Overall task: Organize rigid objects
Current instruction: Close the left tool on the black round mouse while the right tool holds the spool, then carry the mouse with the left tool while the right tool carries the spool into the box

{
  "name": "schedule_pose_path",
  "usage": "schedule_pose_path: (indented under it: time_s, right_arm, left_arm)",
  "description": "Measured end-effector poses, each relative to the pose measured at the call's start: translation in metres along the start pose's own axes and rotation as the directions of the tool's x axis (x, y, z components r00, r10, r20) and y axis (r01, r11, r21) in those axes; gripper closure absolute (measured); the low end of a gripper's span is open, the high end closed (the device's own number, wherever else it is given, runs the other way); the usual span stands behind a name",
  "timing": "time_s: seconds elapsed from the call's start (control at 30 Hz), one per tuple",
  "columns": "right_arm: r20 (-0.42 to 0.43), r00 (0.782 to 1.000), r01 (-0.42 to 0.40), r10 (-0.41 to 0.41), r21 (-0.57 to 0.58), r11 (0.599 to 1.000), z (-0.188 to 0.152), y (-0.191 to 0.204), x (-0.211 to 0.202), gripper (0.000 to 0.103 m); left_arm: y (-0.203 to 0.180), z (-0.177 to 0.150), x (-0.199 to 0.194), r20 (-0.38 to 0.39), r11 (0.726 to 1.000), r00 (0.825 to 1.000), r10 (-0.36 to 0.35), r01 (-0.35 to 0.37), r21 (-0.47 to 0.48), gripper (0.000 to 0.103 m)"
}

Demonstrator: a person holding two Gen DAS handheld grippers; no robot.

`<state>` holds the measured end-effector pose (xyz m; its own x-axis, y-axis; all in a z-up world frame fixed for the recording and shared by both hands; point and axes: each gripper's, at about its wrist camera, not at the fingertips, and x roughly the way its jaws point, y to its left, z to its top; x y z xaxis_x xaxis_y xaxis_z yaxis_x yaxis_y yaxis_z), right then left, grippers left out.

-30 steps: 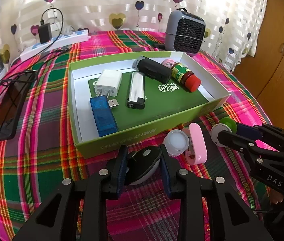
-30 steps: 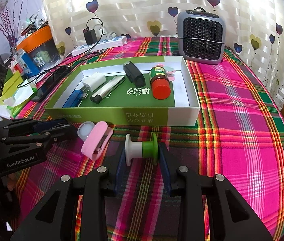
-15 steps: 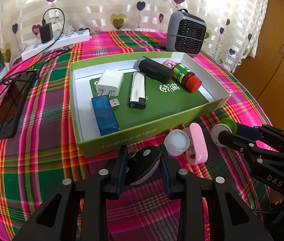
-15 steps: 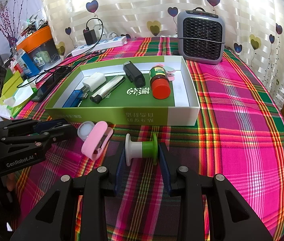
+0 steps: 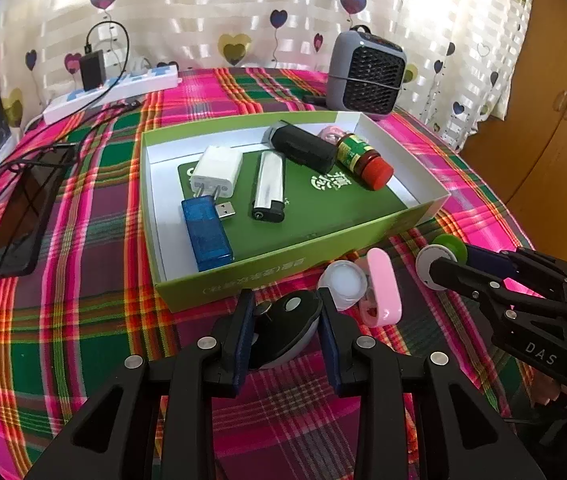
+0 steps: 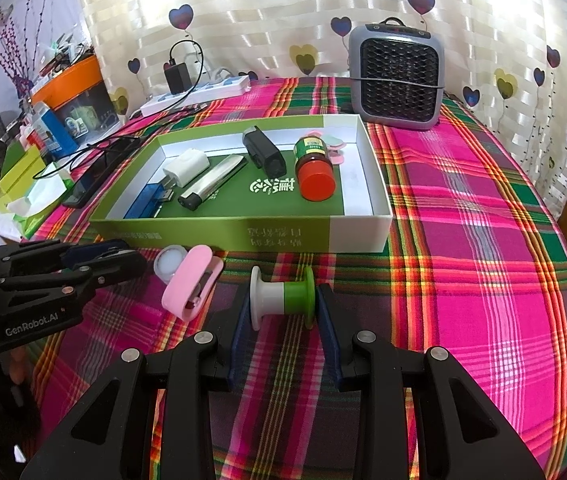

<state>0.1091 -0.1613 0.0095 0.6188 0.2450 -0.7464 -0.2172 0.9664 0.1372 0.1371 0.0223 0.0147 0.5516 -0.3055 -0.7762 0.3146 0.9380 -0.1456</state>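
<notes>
Bright plaid tablecloth (image 6: 463, 240), heart curtains behind, small heater (image 6: 397, 80) past the green box (image 6: 243, 236). Six things inside the box, two loose just in front. Left gripper (image 5: 285, 324) is clamped on a black-and-grey gadget (image 5: 287, 326), right gripper (image 6: 283, 300) on a white-green spool (image 6: 283, 298), both in front of the box.

Your left gripper (image 5: 285, 320) points steeply down at the table, its jaws closed partway on a black disc (image 5: 289, 322). Your right gripper (image 6: 283, 312) tilts down the same way, its pads pressing both flanges of a spool (image 6: 283, 298). The two grippers sit side by side, near each other.
</notes>
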Motion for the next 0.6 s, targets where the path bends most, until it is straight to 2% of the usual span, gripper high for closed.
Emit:
schedule_pose_path:
  time_s: [0.6]
  right_arm:
    - [0.056,0.998,-0.019,0.02,-0.018,1.0,0.019,0.002,-0.018,0.07]
  left_arm:
    - [-0.006,0.013,-0.025,0.063,1.0,0.998,-0.019,0.019,0.008,0.074]
